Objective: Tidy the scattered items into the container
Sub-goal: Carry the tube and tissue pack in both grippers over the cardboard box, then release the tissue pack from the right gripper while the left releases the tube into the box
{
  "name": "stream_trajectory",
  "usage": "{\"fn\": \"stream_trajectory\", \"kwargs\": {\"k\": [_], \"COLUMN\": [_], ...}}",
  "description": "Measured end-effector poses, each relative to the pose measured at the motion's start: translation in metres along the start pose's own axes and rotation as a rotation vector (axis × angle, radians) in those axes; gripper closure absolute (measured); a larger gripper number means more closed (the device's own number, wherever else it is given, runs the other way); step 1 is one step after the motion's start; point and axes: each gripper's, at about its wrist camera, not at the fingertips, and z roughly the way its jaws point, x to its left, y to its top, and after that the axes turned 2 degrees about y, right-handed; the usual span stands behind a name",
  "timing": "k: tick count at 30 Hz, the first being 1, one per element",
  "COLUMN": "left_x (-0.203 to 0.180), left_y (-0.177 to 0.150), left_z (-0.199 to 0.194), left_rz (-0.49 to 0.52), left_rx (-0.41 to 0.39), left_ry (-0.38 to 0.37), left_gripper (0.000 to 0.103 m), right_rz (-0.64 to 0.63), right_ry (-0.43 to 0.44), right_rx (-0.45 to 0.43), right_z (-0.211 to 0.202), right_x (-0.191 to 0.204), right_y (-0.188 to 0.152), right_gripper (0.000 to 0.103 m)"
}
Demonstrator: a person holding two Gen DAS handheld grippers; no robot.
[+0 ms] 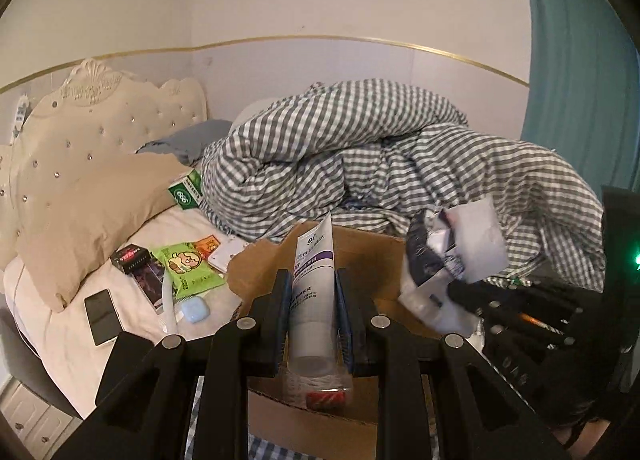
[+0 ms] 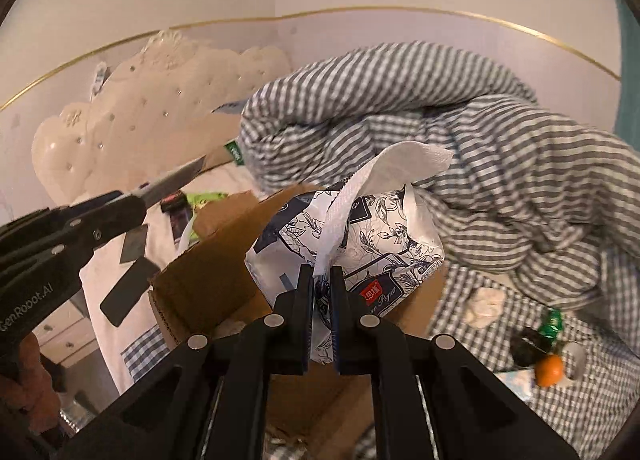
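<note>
My left gripper (image 1: 313, 280) is shut on a white tube with a purple band (image 1: 312, 292), held upright over the open cardboard box (image 1: 256, 272) on the bed. My right gripper (image 2: 321, 280) is shut on a tissue pack with a blue flower print (image 2: 360, 244), held over the same box (image 2: 208, 276); a white tissue sticks out of its top. The tissue pack (image 1: 452, 256) also shows at the right in the left wrist view. The left gripper shows at the left in the right wrist view (image 2: 176, 184). A red-labelled item (image 1: 326, 398) lies inside the box.
On the bed left of the box lie a green snack packet (image 1: 188, 268), a dark box (image 1: 136, 264), a phone (image 1: 102, 316), a blue earbud case (image 1: 195, 310) and a green-white box (image 1: 186, 190). A checked duvet (image 1: 380, 164) is heaped behind. An orange (image 2: 549, 370) and small items lie at the right.
</note>
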Motion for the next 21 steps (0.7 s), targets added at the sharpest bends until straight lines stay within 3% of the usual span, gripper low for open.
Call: {"fn": "stream_trajectory", "kwargs": {"k": [4,5,6,8,14,21], "left_x": [0.007,0.009,0.009,0.009,0.001,-0.016], "left_y": [-0.003,-0.004,-0.005,-0.007,-0.012,-0.02], "left_z": [0.017,0.021,0.024,0.029,0.043,0.061], "left_rz": [-0.006,-0.005,-0.002,0.002,0.019,0.042], "left_rx": [0.02,0.025,0.03,0.035,0.058,0.095], "left_ry": [0.0,0.0,-0.001,-0.004,-0.021,-0.037], "left_gripper": [0.082,0.082,0.082,0.082,0.082,0.081], "right_rz": [-0.006,-0.009,-0.013,-0.022,-0.034,0.042], "right_ry": [-0.003,-0.008,-0.016,-0.054,-0.133,-0.175], "right_rx": [0.01,0.009,0.007,-0.014,-0.064,-0.069], "right_z": [0.017,0.021,0.022,0.021,0.008,-0.005], "right_x": [0.002,0.002,0.003,0.003,-0.005,-0.039], "right_y": [-0.003,-0.003,-0.004,-0.005,-0.005,-0.013], "right_gripper": [0.088,0.074,0.049,0.018,0.017,0.017]}}
